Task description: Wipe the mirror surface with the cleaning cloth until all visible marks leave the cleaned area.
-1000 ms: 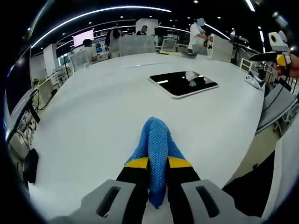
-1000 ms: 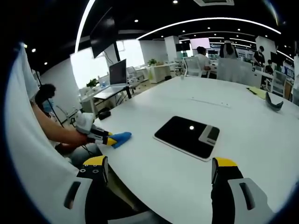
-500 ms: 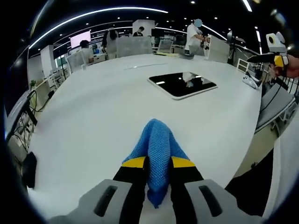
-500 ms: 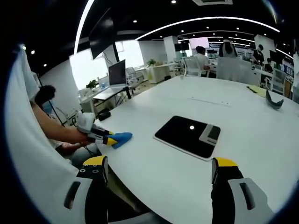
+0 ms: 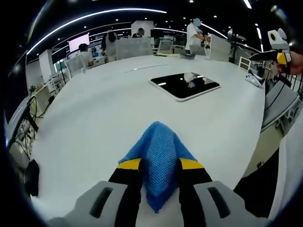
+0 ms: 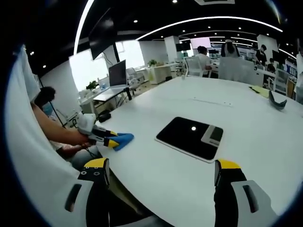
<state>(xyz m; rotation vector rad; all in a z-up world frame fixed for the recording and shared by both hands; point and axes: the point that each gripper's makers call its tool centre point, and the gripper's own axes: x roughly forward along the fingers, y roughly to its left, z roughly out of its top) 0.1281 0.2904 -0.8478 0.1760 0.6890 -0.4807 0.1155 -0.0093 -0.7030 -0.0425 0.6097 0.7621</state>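
Little has changed since a second ago: the left claw (image 5: 160,166) still pinches the blue cloth (image 5: 158,152) low over the white tabletop (image 5: 94,113), the cloth now looming slightly larger. The mirror (image 5: 184,85) lies flat well ahead, untouched. The right gripper view shows the right claw (image 6: 161,172) gaping empty, the mirror's pale end patch (image 6: 211,136), and a monitor (image 6: 118,74) beyond.

A large white table (image 6: 246,156) carries a yellow sheet (image 6: 258,91) near its far edge. Behind the table stand a monitor (image 6: 117,74) and office chairs (image 6: 194,66), and several people (image 5: 195,35) are there.
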